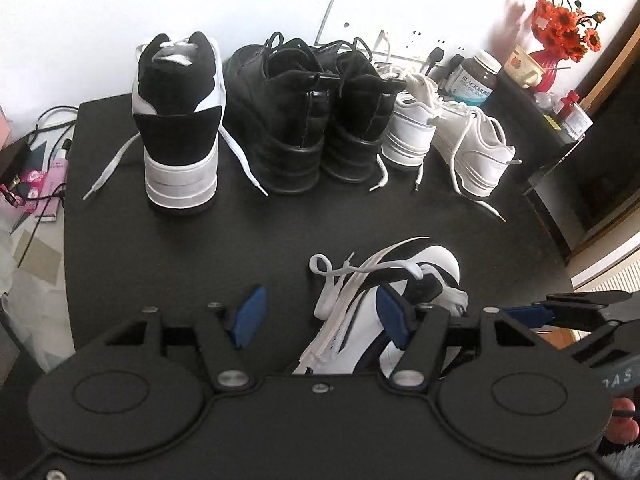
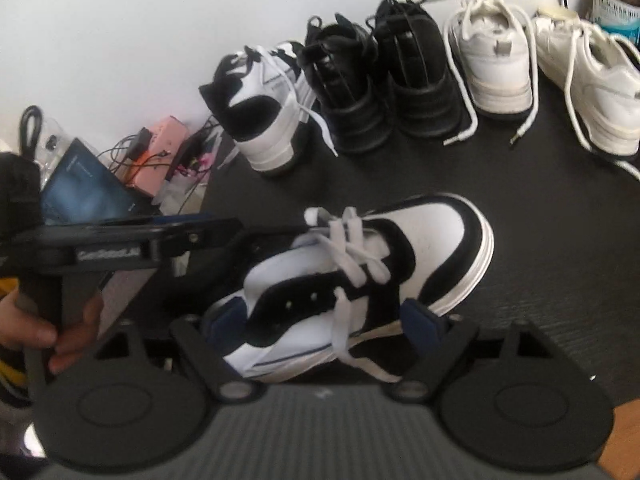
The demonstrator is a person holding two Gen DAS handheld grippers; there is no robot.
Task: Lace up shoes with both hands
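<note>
Nearest the cameras, the left gripper (image 1: 320,316) and right gripper (image 2: 324,320) both stand open, gripping nothing; the sneaker (image 2: 360,276) lies between the right one's pads, its white lace (image 2: 360,256) loose. Beyond, on the black mat (image 1: 360,216), 5 shoes (image 1: 280,120) line the wall.

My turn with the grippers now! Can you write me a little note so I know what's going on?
Left gripper: open, holding nothing, over the near shoe's side.
Right gripper: open, straddling the black-and-white shoe without pressing it.
That shoe lies on the black table; five more shoes stand along the wall.
Done: its lower eyelets are laced with the white lace.
Left: upper eyelets empty, ends loose, no bow.
</note>
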